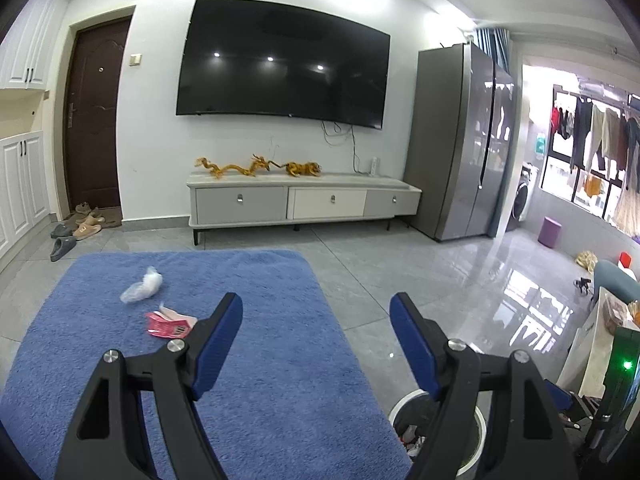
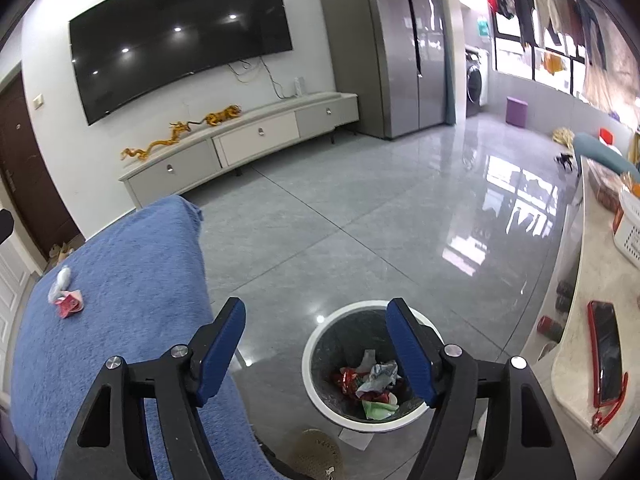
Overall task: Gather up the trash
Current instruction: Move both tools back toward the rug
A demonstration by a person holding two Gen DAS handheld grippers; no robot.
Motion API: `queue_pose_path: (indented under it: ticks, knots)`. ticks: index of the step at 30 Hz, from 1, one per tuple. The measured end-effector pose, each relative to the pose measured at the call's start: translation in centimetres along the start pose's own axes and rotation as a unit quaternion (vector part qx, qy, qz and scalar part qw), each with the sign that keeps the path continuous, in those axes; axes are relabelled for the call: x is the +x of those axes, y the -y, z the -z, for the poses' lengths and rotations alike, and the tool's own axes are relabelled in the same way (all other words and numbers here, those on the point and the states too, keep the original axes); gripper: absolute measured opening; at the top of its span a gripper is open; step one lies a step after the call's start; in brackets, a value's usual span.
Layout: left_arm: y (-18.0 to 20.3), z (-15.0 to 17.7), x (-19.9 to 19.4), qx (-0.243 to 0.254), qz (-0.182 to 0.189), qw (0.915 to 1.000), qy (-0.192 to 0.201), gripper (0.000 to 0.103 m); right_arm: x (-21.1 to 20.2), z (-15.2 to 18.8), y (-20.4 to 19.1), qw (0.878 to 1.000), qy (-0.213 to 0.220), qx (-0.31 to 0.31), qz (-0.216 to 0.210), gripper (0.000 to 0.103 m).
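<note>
Two scraps remain on the blue fleece blanket (image 1: pixel 248 360).
With left gripper (image 1: pixel 316 316) and right gripper (image 2: pixel 316 320) spread empty, the red paper wrapper (image 1: pixel 170 325) is best pinched low, then the crumpled clear plastic (image 1: pixel 141 286), for the white-rimmed bin (image 2: pixel 320 364).

plastic wad (image 1: pixel 141 285) | red wrapper (image 1: pixel 170 324) beside, on blanket | bin (image 2: pixel 320 344) part-filled

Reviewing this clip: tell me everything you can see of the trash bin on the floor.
The trash bin is round, with a white rim and a dark liner or inner wall. It stands upright and open-topped on the grey tiled floor, beside the edge of the blue blanket. It is partly filled: crumpled red wrappers, white and grey paper, and a green scrap lie at the bottom. The right gripper is open above it, holding nothing. In the left wrist view only part of its rim shows.
</note>
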State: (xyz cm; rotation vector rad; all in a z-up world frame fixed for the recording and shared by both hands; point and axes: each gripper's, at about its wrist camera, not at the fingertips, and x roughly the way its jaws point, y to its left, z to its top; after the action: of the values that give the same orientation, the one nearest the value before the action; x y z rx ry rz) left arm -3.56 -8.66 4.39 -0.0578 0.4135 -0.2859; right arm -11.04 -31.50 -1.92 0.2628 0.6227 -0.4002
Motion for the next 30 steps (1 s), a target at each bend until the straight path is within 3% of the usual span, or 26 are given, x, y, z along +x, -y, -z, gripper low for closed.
queue_pose_path:
  ticks: [10,21,30]
  knots:
    - [-2.2,0.5,-2.6,-0.014,-0.021,0.9994,0.022,0.076,-2.1,0.0,-1.6,0.999,0.029,-0.027,0.003,0.071]
    - [-4.2,2.2,-2.7,-0.019,-0.037,0.9988,0.025,0.076,-3.3,0.3,-3.6,0.997,0.055,-0.049,-0.006,0.071]
    - [-7.2,3.1,1.4,-0.012,-0.034,0.9987,-0.036,0.076,-1.3,0.6,-6.7,0.996,0.031,-0.081,-0.033,0.071]
